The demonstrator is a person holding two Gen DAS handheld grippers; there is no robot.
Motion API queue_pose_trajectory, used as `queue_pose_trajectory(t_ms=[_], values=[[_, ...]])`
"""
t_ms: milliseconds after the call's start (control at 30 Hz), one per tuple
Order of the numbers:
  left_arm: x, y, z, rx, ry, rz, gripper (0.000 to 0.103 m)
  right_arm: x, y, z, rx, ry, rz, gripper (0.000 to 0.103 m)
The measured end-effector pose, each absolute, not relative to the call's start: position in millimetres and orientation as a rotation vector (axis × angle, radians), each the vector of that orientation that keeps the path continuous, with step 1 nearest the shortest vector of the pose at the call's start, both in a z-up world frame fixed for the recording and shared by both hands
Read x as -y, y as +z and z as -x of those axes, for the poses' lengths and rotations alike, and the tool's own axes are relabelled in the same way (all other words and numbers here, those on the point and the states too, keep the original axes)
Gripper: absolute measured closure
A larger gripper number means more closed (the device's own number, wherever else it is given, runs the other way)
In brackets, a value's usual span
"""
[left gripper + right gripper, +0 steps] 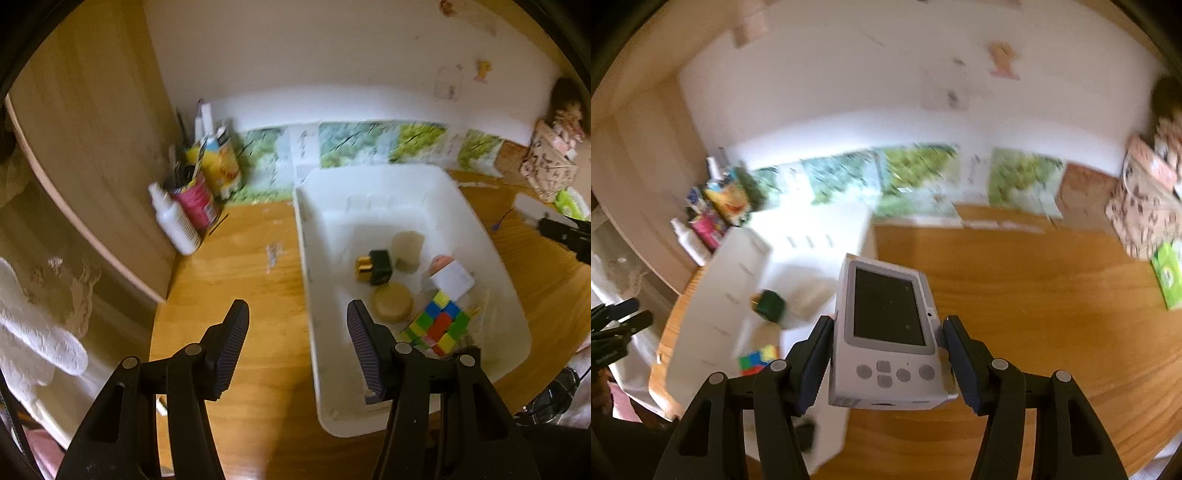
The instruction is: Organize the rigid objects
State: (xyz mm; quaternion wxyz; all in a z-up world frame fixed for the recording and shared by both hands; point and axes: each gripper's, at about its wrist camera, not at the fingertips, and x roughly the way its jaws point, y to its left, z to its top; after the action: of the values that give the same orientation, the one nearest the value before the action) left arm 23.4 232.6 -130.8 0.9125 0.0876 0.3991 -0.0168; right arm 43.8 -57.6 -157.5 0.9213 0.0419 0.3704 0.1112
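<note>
My right gripper (886, 332) is shut on a grey handheld device (886, 332) with a dark screen and round buttons, held above the wooden table beside the white bin (716, 295). In the left wrist view the white bin (306, 266) holds a colourful puzzle cube (439, 325), a tan round disc (392, 302), a dark green block with a gold end (375, 266), a pale cylinder (407, 248) and a white box (452, 278). My left gripper (297, 319) is open and empty over the bin's left rim. The right gripper's tip shows at the far right (565, 232).
Bottles and cans (195, 192) cluster at the table's back left corner against a wooden panel (92, 147). Green picture sheets (369, 144) line the wall's foot. A patterned bag (1141, 206) and a green packet (1169, 277) sit at the right. Bare table (1034, 295) lies right of the bin.
</note>
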Motion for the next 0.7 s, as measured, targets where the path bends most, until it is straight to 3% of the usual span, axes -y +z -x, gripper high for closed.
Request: queue_pose_trajectory(t_ms=[33,67,333,433,500,567,700], values=[[-232,-130,-23,-0.816,-0.039,-0.179,0.044,50,-153,-42,-0.753,0.246,-0.074,0.048],[-231,-129,-22,-0.81,-0.042,-0.179,0.044,41,-147,-40,-0.735,0.282,-0.068,0.076],[-222,-126,-10,-0.802,-0.052,-0.172,0.044,-21,-135,-35,-0.713,0.423,0.0,0.078],[-216,-123,-1,-0.793,-0.033,-0.182,0.044,-30,-132,-27,-0.701,0.472,0.005,0.076],[-212,-121,4,-0.785,-0.01,-0.183,0.043,-28,-133,-22,-0.696,0.489,0.007,0.068],[-208,-118,9,-0.776,0.02,-0.169,0.043,-18,-133,-17,-0.686,0.491,-0.004,0.051],[-200,-113,18,-0.761,0.082,-0.111,0.041,18,-131,-10,-0.668,0.429,-0.02,0.038]])
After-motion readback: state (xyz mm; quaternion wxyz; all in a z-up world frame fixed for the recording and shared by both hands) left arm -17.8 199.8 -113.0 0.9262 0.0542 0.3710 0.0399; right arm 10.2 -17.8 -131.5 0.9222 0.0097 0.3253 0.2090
